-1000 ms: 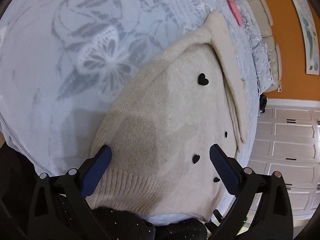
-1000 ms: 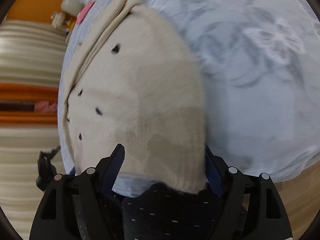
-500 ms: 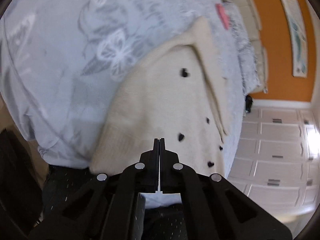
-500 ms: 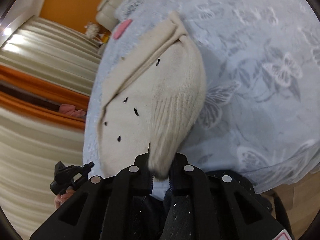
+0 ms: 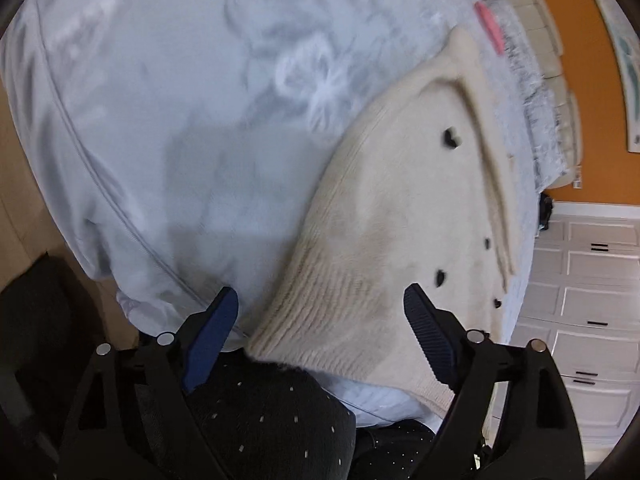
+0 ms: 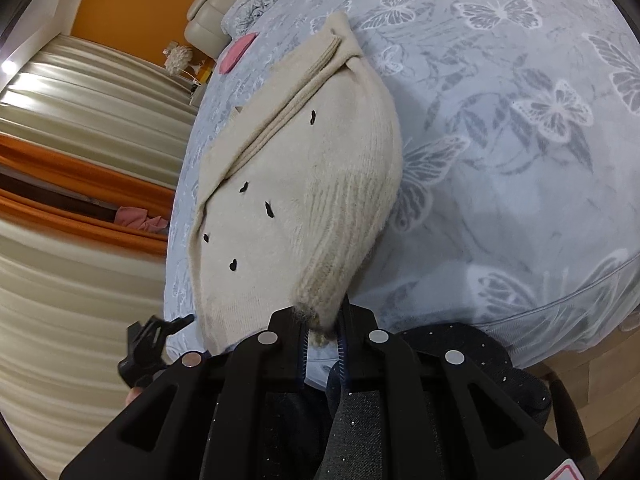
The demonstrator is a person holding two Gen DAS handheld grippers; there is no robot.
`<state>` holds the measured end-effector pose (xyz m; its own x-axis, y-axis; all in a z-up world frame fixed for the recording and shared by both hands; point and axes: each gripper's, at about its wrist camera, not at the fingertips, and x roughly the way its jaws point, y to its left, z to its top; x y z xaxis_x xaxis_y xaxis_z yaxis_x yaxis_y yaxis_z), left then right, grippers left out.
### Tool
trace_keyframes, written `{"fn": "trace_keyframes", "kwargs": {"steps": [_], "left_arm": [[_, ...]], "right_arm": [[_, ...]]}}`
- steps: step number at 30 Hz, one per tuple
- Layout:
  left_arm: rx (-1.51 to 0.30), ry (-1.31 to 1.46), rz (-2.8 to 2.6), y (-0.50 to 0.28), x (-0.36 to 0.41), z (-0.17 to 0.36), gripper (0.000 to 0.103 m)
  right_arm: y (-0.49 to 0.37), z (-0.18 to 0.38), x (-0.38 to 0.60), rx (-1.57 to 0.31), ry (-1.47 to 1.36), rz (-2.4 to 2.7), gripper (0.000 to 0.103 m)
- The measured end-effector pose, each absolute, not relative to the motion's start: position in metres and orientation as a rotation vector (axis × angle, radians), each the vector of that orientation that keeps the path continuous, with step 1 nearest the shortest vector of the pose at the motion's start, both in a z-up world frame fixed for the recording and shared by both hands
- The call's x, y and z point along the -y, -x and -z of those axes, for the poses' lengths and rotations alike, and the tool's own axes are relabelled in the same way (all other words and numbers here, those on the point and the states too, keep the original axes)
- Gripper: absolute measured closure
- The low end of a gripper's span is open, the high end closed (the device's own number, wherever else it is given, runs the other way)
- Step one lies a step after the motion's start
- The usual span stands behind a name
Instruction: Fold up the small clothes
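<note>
A cream knitted sweater (image 5: 400,220) with small black hearts lies on the butterfly-print bedspread (image 5: 180,100), near the bed's front edge. My left gripper (image 5: 320,292) hangs over the ribbed hem with its jaws opening. The hem's left corner lies between the blue pads (image 5: 216,320), which do not press on it. In the right wrist view my right gripper (image 6: 324,324) is shut on the other hem corner of the sweater (image 6: 288,184) and holds it raised off the bedspread (image 6: 520,160), so that side stands up as a fold. The left gripper (image 6: 148,344) shows small at the lower left.
A pink item (image 6: 236,52) lies further up the bed beyond the sweater's collar. The cream headboard (image 6: 208,20) and an orange wall are behind. White cabinets (image 5: 592,280) stand to the right, curtains (image 6: 60,160) to the left. A person's dark dotted trousers (image 5: 260,412) press against the bed edge.
My left gripper stood open, closed half a second ago, and is wide again, shifted toward the hem's left corner. My right gripper closed on the hem and lifted it.
</note>
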<state>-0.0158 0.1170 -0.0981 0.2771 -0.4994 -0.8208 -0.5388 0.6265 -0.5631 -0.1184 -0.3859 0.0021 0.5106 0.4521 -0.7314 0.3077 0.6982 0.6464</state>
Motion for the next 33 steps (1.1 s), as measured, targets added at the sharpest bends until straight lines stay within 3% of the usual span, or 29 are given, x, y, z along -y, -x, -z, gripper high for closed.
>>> {"fn": "trace_keyframes", "kwargs": {"steps": [3, 4, 5, 7, 17, 22, 25, 27, 28, 30, 31, 32, 33], "left_arm": [[-1.363, 0.945, -0.023, 0.014, -0.108, 0.097, 0.022], [-1.366, 0.942, 0.005, 0.014, -0.103, 0.096, 0.036], [-1.375, 0.941, 0.02, 0.016, -0.102, 0.095, 0.065], [-1.382, 1.009, 0.084, 0.02, -0.101, 0.095, 0.09], [-1.164, 1.054, 0.304, 0.068, -0.119, 0.003, 0.096], [-1.158, 1.008, 0.324, 0.097, -0.134, -0.009, 0.095], [-1.2, 1.01, 0.28, 0.096, -0.135, 0.015, 0.094], [-1.231, 1.058, 0.264, 0.088, -0.13, 0.035, 0.091], [-1.244, 1.079, 0.237, 0.095, -0.129, 0.043, 0.087], [-1.252, 1.119, 0.19, 0.094, -0.127, 0.053, 0.063], [-1.25, 1.112, 0.159, 0.094, -0.128, 0.054, 0.04], [-1.244, 1.095, 0.122, 0.093, -0.129, 0.053, 0.025], [-1.229, 1.071, 0.075, 0.091, -0.13, 0.051, 0.021]], "right_arm": [[0.12, 0.001, 0.387, -1.067, -0.843, -0.087, 0.091], [0.12, 0.003, 0.388, -1.064, -0.854, -0.085, 0.091], [0.12, 0.005, 0.389, -1.06, -0.866, -0.081, 0.091], [0.123, 0.005, 0.389, -1.043, -0.884, -0.081, 0.091], [0.183, -0.051, 0.416, -0.831, -0.917, -0.14, 0.101], [0.214, -0.056, 0.423, -0.904, -0.796, -0.112, 0.1], [0.208, -0.046, 0.424, -0.948, -0.787, -0.083, 0.085], [0.199, -0.037, 0.429, -0.967, -0.797, -0.051, 0.055], [0.195, -0.033, 0.431, -0.972, -0.805, -0.027, 0.052], [0.183, -0.023, 0.432, -0.994, -0.823, -0.001, 0.045], [0.176, -0.015, 0.433, -1.016, -0.832, 0.013, 0.044], [0.17, -0.008, 0.434, -1.04, -0.835, 0.024, 0.041], [0.164, -0.001, 0.433, -1.065, -0.841, 0.031, 0.038]]}}
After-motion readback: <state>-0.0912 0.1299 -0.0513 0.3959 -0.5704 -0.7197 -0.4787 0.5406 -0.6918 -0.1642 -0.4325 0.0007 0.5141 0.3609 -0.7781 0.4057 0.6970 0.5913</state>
